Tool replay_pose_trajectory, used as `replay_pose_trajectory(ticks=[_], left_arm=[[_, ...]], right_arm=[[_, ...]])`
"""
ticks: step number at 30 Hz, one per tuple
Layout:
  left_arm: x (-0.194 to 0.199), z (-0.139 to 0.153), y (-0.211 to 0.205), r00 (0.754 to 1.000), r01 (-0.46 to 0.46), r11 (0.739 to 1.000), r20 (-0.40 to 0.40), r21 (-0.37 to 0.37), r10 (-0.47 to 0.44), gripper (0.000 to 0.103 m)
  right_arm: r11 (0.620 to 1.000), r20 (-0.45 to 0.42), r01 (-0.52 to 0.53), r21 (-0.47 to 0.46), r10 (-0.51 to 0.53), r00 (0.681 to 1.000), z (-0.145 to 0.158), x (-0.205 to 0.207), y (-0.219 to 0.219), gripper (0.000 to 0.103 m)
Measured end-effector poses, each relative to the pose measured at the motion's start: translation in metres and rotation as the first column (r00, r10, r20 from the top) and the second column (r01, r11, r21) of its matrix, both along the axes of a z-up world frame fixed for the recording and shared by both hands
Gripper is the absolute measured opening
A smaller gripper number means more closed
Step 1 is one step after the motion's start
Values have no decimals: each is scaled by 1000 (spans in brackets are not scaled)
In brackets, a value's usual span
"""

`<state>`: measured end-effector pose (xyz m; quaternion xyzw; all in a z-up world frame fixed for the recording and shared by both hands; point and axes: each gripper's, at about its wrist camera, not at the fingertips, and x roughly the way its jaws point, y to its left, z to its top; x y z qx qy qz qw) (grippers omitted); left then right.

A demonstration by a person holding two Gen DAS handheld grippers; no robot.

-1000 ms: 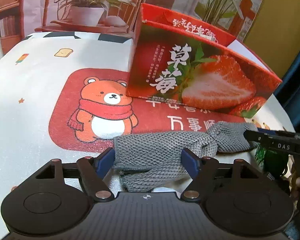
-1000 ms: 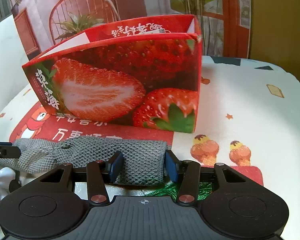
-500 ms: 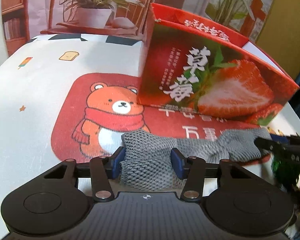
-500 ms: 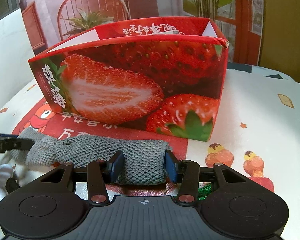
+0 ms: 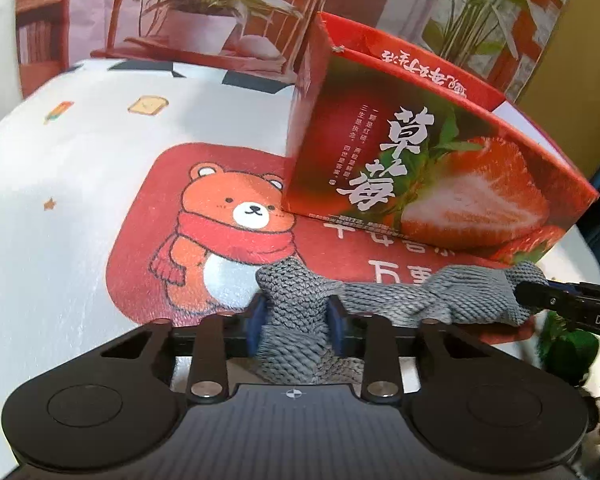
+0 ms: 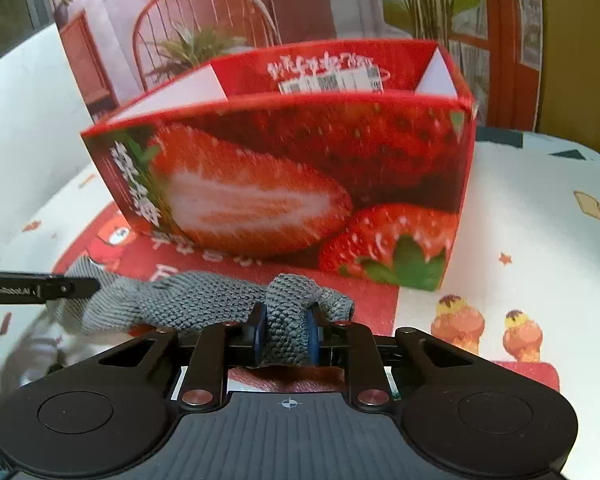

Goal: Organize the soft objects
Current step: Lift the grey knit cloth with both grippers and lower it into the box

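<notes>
A grey knitted cloth (image 5: 384, 300) hangs stretched between my two grippers, just in front of the red strawberry box (image 5: 420, 168). My left gripper (image 5: 296, 324) is shut on the cloth's left end. My right gripper (image 6: 286, 330) is shut on the cloth's right end (image 6: 288, 312), bunching it between the blue pads. In the right wrist view the cloth (image 6: 188, 300) runs left to the left gripper's tip (image 6: 40, 289). The box (image 6: 300, 176) is open at the top, with a white label inside. The right gripper's tip (image 5: 572, 308) shows in the left wrist view.
A red bear-print mat (image 5: 220, 224) lies on the white patterned tablecloth (image 5: 68, 184) under the box. A green object (image 5: 568, 344) sits at the right, under the right gripper. A printed backdrop with plants stands behind the table.
Both grippers have closed tighter on the cloth, bunching its ends, and lifted it off the mat. Both cameras have moved closer to the strawberry box.
</notes>
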<state>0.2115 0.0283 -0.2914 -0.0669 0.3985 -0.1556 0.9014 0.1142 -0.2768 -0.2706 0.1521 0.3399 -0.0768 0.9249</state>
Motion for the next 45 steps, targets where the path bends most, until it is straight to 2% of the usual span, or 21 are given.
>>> replay_pose_trajectory(ticks=[6,13,18,23,27,31,34,42,45], left_arm=[[-15,22,4,997,14,1000,70,-20,-12,24],[-33,73,4,980,60,996,195,-63,-46,24],[-40,117,-6,962,103,991,260,-83,-79,24],[-27,152,-25,933,119,990,350,-74,-86,24],[-4,161,-46,918,105,993,389,-48,-78,24],[28,160,-67,922,91,996,378,-6,-82,24],[51,154,-82,936,90,996,340,16,-90,24],[95,112,-106,975,138,986,162,92,-151,24],[99,101,-104,977,149,983,135,109,-163,24]], right_arm=[[1000,73,-7,13,6,997,23,-11,-1,18],[1000,186,-16,-15,18,982,62,-29,0,17],[999,288,1,-44,12,957,98,-43,-5,17],[996,374,19,-91,17,927,133,-44,-14,17],[988,394,47,-149,15,919,151,-28,-23,17],[981,382,77,-180,-3,924,154,-2,-35,17],[975,345,95,-200,-21,938,147,22,-43,17],[981,182,41,-190,-6,983,110,65,-50,17],[982,126,13,-190,11,992,96,75,-47,17]])
